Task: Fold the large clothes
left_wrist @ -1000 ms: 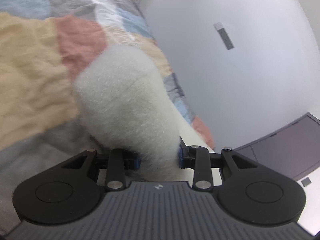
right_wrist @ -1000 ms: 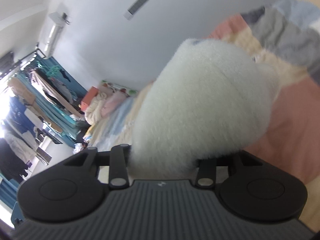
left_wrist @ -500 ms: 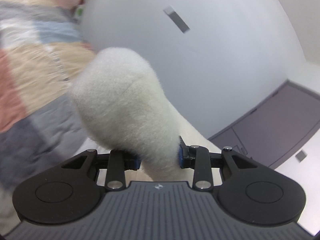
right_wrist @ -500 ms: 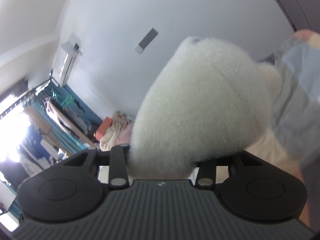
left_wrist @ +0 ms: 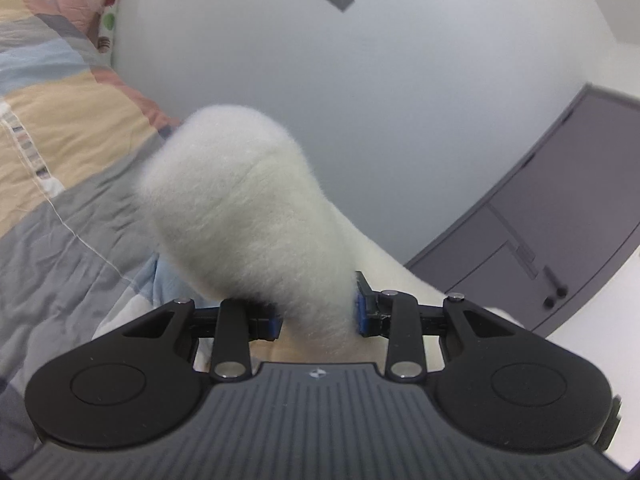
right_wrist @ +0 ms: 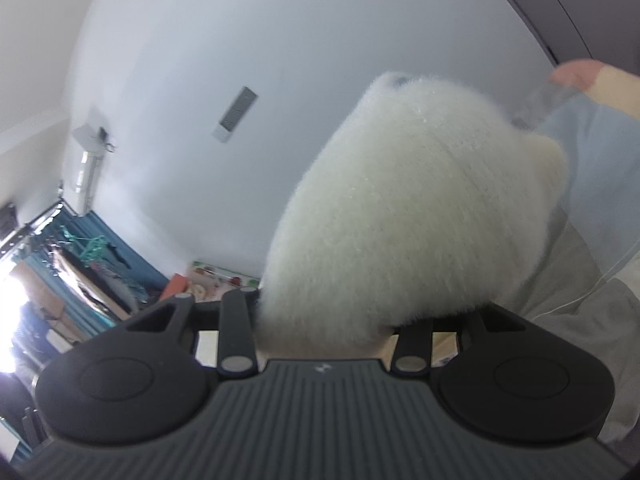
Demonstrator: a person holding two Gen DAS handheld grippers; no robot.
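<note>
Both grippers have a bunch of the fluffy white garment (left_wrist: 248, 216) pinched, lifted above the patchwork quilt (left_wrist: 60, 140). Left gripper (left_wrist: 318, 316): jaws partway closed, blue pads squeezing a thick roll of fleece. Right gripper (right_wrist: 326, 320): looks clamped on an even fatter wad (right_wrist: 400, 216), though the fluff hides its pads. My guess is it's mid-carry for a fold. Tip: keep the 2 held corners level and taut, then lay the edge down flat on the quilt before letting go.
</note>
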